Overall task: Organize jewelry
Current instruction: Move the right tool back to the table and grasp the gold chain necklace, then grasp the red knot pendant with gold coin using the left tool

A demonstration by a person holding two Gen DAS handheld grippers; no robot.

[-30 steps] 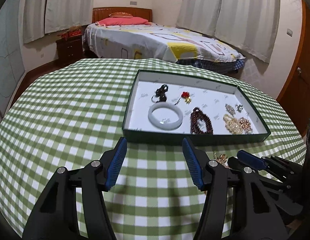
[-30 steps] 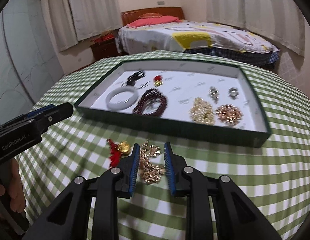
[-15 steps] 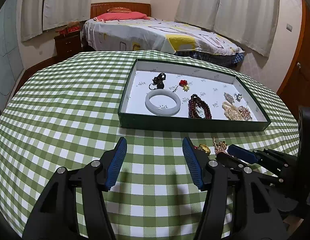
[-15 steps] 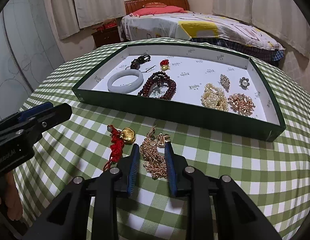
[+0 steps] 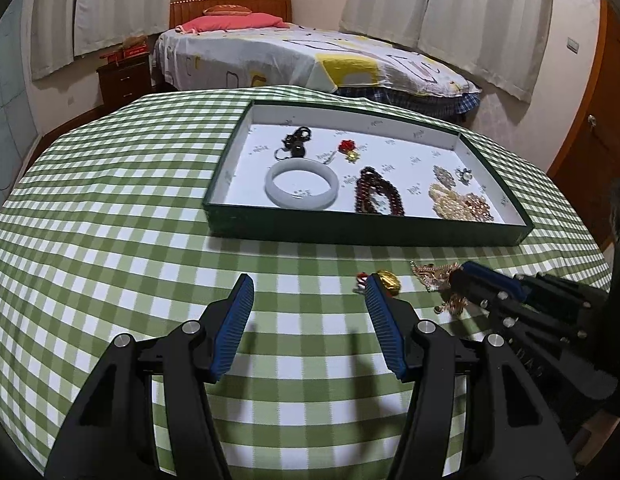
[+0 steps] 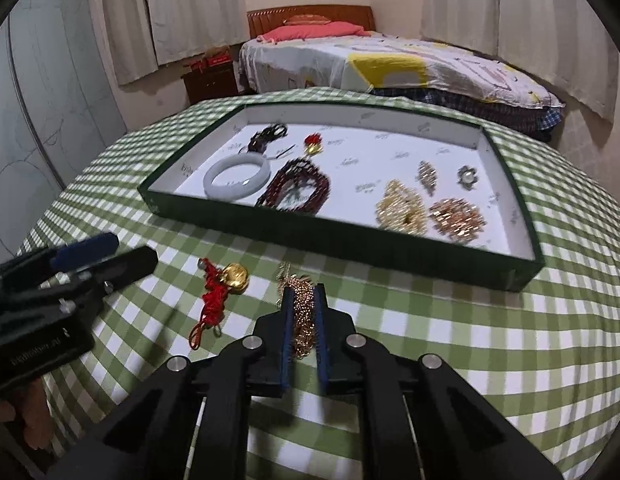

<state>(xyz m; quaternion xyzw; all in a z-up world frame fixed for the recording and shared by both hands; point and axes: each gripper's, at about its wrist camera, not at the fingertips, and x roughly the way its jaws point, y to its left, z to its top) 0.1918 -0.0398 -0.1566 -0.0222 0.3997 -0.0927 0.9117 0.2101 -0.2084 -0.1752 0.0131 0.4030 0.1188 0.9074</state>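
The right gripper (image 6: 303, 300) is shut tight on a gold chain (image 6: 302, 316), which is pinched between its two blue pads. The chain is held just in front of the green tray (image 6: 338, 236), over the checked tablecloth (image 6: 490, 344). Whether the chain's lower end is touching the cloth cannot be told.

The left gripper (image 5: 310, 304) is held about half open, and nothing is between its pads. It is seen in front of the tray too, over bare cloth to the left of the chain.

A gold charm on a red knotted cord (image 6: 221, 292) is laid on the cloth in front of the tray, just beside the chain and between the two grippers.

The tray is one shallow box with dark green walls and a white floor. Many things are kept inside it. A white bangle (image 6: 236, 178) is laid near the tray's front left corner. A dark red bead string (image 6: 297, 192) is placed right beside the bangle. A black bead piece (image 6: 267, 138) and a small red and gold charm (image 6: 313, 143) are set behind them, nearer the tray's back wall. A pale pearl bunch (image 6: 402, 208) and a rose gold bunch (image 6: 457, 218) are laid side by side near the tray's front right. A sparkly brooch (image 6: 426, 174) and a little flower pin (image 6: 468, 177) are set just behind those two.
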